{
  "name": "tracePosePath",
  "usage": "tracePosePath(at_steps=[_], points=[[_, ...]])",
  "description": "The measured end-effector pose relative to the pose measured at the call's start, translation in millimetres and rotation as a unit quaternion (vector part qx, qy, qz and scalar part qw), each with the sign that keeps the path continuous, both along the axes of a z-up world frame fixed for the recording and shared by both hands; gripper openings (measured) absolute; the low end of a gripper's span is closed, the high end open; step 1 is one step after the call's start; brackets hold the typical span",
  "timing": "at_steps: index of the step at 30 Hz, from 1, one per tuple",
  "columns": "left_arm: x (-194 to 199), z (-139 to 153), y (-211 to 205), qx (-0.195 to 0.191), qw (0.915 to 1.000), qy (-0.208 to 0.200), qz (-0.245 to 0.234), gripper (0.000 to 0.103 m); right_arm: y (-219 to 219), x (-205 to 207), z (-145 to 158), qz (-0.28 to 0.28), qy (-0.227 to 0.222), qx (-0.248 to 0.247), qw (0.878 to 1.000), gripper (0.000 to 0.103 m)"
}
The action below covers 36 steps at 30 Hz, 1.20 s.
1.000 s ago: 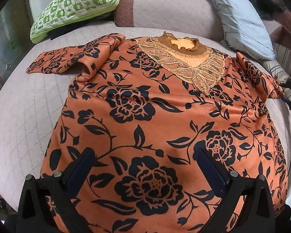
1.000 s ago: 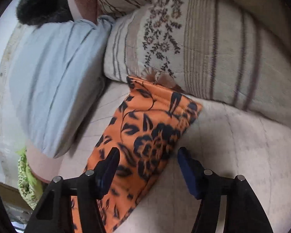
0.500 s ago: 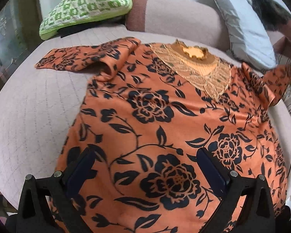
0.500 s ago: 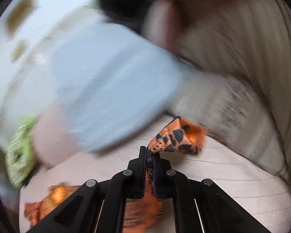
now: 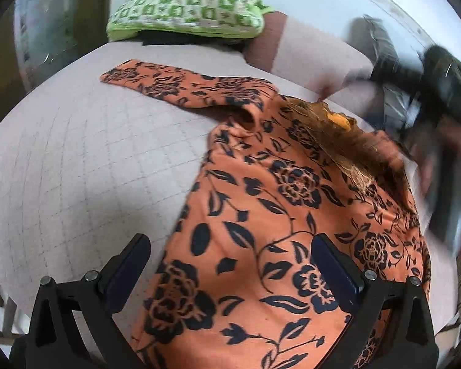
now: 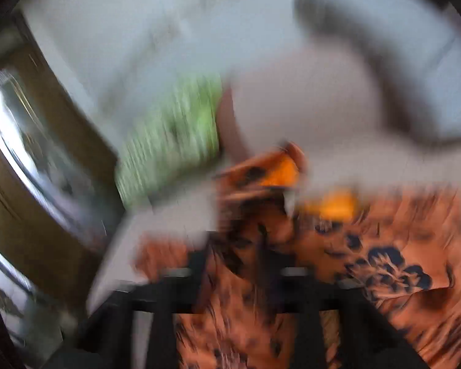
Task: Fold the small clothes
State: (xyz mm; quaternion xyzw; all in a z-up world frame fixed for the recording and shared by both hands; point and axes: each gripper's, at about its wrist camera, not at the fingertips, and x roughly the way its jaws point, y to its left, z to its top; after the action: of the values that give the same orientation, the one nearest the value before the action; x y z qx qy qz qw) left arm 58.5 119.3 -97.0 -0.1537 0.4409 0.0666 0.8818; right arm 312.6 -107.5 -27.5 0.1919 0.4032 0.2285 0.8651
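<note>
view: my right wrist picture is heavily smeared, outlines soft
right hand-held gripper (image 6: 258,273): I see its dark frame low in the middle; jaws opening, orange cloth bunched between them, whether the pads touch it I cannot tell
orange floral top (image 6: 384,264): black flower print, spread to the right on the pale bed (image 6: 169,224)
green checked pillow (image 6: 172,135): beyond, left of centre
wooden door (image 6: 46,141): far left
</note>
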Motion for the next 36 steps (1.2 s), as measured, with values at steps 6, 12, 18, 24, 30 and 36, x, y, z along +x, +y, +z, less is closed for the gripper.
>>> tracePosePath(at_steps=[6,12,18,24,30,36], points=[[1,-4,10,-0.015,0.9998,0.002,0.014,0.103,-15,-59,-68,0.018,0.071,0.001,0.997,0.076],[4,-2,7,-0.024,0.9996,0.007,0.012,0.103,-126,-154,-72,-0.038,0.093,0.047,0.994,0.085],[22,5,41,-0.083,0.9958,0.009,0.037,0.103,-199,-199,-79,-0.079,0.14,0.038,0.986,0.085],[79,9,107,-0.146,0.9845,0.001,0.097,0.103,-179,-157,-11,-0.031,0.05,0.075,0.995,0.085],[109,8,122,-0.195,0.974,0.001,0.115,0.103,-127,-80,6,-0.018,0.015,0.029,0.999,0.085],[151,6,13,-0.195,0.9804,0.009,-0.022,0.103,-87,-63,-34,0.014,0.05,0.058,0.997,0.085]])
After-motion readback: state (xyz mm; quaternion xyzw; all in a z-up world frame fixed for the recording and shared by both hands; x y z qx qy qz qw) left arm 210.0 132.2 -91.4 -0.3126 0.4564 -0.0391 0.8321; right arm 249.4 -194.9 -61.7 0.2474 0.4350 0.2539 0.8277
